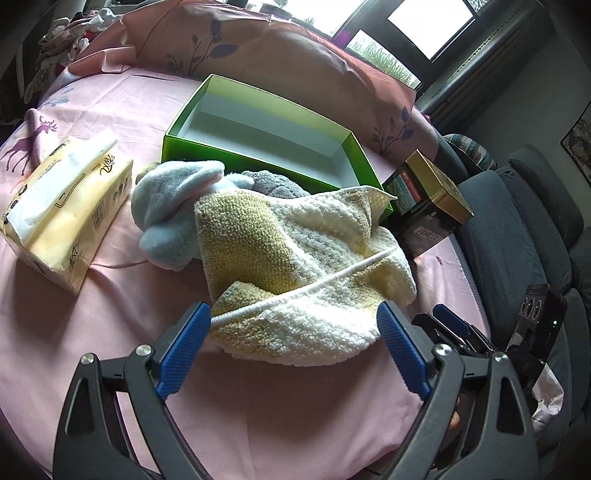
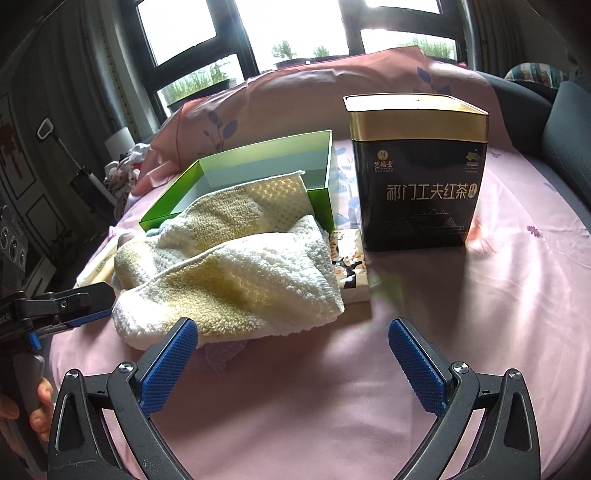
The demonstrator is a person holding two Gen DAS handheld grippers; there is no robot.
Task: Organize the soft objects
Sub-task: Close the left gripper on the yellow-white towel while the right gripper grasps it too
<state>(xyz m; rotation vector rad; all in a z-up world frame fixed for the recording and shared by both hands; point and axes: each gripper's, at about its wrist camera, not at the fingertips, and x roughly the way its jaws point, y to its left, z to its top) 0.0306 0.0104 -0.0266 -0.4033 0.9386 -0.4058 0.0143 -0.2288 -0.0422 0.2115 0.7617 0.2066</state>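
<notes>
Left wrist view: left gripper (image 1: 293,319) spread wide, nothing held; near edge of the yellow-white towel (image 1: 295,254) lies between the blue pads (image 1: 184,347), left pad tip right at the towel's white corded hem, contact unclear. Towel is crumpled at center, far corner draped over the near wall of the green box (image 1: 207,138) at 12 o'clock. Box is open-topped, grey inside, nothing in the visible part. Light blue cloth (image 1: 166,214) and grey cloth (image 1: 275,182) bunch against the towel's far-left side, just in front of the box. Tissue pack (image 1: 62,206) at 9 o'clock, apart from the cloths with a bare strip between. Dark tea tin (image 1: 428,206) at 2 o'clock, beside the box corner and close to the towel's right edge. Open sheet near the gripper at 6 o'clock. Surface: pink bedsheet (image 1: 258,406); pink pillow (image 1: 258,55) behind the box, window beyond, grey cushions at 3 o'clock.

Right wrist view: right gripper (image 2: 293,332) wide open, empty, left pad tip beside the towel's (image 2: 229,273) near edge, right pad over bare sheet. Towel at 10–11 o'clock, upper part lying into the green box (image 2: 177,195). Tea tin (image 2: 417,173) upright at 1 o'clock, a patterned packet (image 2: 351,269) between tin and towel. Left gripper (image 2: 88,314) enters at 9 o'clock by the towel's left end. Free sheet (image 2: 480,332) from 3 to 6 o'clock. Windows (image 2: 184,33) at the back.
</notes>
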